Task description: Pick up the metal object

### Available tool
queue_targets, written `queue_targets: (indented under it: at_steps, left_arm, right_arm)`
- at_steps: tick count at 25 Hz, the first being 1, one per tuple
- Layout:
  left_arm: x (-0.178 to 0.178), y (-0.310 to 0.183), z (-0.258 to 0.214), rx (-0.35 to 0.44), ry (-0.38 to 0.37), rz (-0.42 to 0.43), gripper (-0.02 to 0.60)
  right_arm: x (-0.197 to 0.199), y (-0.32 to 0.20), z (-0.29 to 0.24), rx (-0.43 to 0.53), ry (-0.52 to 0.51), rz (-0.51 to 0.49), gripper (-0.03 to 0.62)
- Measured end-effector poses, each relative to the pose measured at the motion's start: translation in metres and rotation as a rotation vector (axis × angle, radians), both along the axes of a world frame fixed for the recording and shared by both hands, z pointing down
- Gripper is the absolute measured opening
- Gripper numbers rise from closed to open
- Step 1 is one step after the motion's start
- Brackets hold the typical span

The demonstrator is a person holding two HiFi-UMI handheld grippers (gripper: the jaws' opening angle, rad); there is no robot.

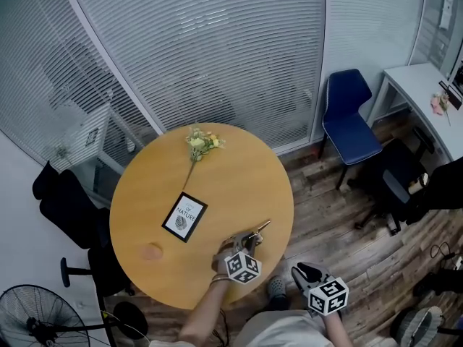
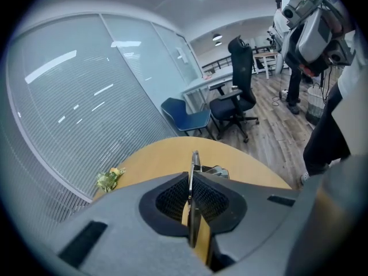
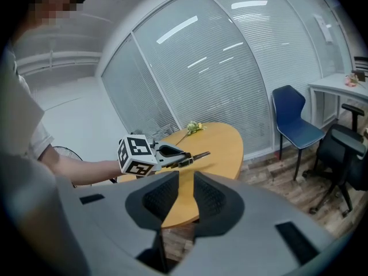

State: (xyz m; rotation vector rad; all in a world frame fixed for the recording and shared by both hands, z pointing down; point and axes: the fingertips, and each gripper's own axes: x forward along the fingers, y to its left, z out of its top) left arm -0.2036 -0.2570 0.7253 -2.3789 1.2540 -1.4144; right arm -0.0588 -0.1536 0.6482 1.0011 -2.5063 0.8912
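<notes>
The metal object (image 1: 260,228) is a thin, flat, elongated piece that sticks out past the tips of my left gripper (image 1: 249,238), which is shut on it over the near right part of the round wooden table (image 1: 217,186). In the left gripper view the metal object (image 2: 195,158) stands edge-on between the pressed pads of the left gripper (image 2: 192,180). The right gripper view shows the left gripper (image 3: 183,157) holding the metal object (image 3: 201,153) slightly above the tabletop. My right gripper (image 1: 312,275) hangs off the table at the lower right. The right gripper (image 3: 180,191) is open, with nothing between its jaws.
A small bunch of flowers (image 1: 201,142) lies at the table's far side and a black-framed card (image 1: 184,216) near its middle. A blue chair (image 1: 349,118) and a white desk (image 1: 427,92) stand to the right, a black chair (image 1: 69,208) and a fan (image 1: 36,316) to the left.
</notes>
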Motion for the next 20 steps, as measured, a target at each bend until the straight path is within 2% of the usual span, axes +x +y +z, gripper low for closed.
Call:
queue_targets:
  at_steps: [10, 20]
  left_arm:
    - [-0.001, 0.016, -0.027, 0.025, 0.016, -0.015, 0.020]
    - [0.007, 0.038, -0.059, 0.056, 0.051, -0.084, 0.020]
  right_arm:
    - [-0.008, 0.008, -0.001, 0.003, 0.011, -0.043, 0.077]
    - [-0.003, 0.025, -0.003, -0.001, 0.000, -0.098, 0.077]
